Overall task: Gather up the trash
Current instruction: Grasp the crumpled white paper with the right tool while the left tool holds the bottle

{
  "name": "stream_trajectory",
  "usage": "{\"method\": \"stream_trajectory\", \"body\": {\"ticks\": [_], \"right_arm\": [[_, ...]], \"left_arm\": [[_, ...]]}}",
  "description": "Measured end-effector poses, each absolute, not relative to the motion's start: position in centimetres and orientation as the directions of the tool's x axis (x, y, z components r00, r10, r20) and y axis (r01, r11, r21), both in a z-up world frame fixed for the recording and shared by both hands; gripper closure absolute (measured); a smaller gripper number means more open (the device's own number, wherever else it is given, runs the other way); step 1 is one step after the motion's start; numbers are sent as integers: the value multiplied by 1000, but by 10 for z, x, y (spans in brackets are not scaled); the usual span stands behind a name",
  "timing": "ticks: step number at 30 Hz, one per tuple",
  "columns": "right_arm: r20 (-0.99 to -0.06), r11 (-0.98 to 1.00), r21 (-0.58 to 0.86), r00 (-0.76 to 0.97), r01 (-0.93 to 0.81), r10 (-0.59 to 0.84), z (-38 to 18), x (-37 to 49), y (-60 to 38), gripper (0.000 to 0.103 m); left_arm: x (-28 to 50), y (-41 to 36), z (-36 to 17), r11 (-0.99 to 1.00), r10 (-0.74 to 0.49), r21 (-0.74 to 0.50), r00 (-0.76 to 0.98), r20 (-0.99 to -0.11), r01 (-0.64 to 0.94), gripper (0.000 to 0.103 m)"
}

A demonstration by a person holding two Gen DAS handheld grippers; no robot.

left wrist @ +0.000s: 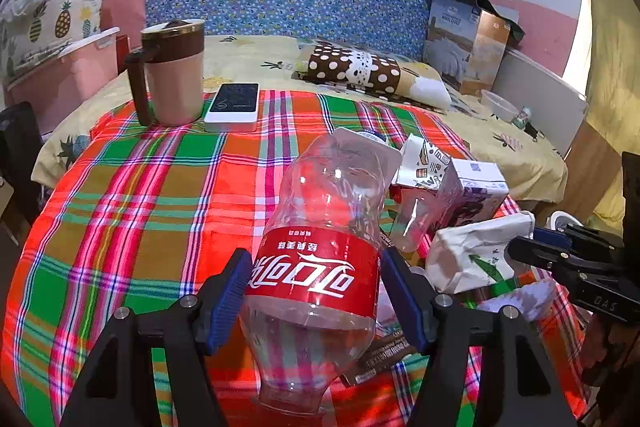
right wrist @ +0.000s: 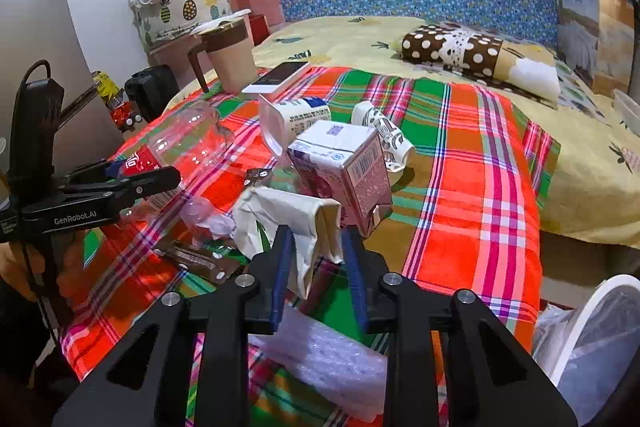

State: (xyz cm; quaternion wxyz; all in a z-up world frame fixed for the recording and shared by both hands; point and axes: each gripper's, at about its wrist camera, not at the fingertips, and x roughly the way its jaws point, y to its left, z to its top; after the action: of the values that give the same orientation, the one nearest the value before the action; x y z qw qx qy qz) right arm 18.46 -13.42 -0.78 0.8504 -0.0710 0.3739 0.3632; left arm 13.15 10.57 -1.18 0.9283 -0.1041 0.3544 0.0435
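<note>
Now your left gripper (left wrist: 314,283) pinches the bottle (left wrist: 320,247) at its label for carrying, while your right gripper (right wrist: 316,259) clamps the carton (right wrist: 288,223), binward.

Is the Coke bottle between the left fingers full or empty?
Empty: the Coke bottle is clear plastic, the plaid cloth shows through it, no liquid visible. It lies tipped between the left gripper fingers.

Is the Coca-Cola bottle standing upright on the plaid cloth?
No, the Coca-Cola bottle lies on its side on the plaid cloth, between the left gripper's fingers.
</note>
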Motion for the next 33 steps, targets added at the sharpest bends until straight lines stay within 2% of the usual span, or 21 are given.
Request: {"method": "stream_trajectory", "body": {"ticks": [9,21,33], "right_arm": [[-666,730,160,474,-665,577,-3,176,-138,84],[-607,753,184,529,-632,593,12,161,-156,85],[-590,785,204,567,-585,575,12,143,-179,85]], "left_arm": [[112,99,-1,974,8,-165,757,-653,-152,37],[87,79,15,976,-11,-175,779,-627,-127,37],[73,49,22,981,-63,-184,783,-619,-66,37]]}}
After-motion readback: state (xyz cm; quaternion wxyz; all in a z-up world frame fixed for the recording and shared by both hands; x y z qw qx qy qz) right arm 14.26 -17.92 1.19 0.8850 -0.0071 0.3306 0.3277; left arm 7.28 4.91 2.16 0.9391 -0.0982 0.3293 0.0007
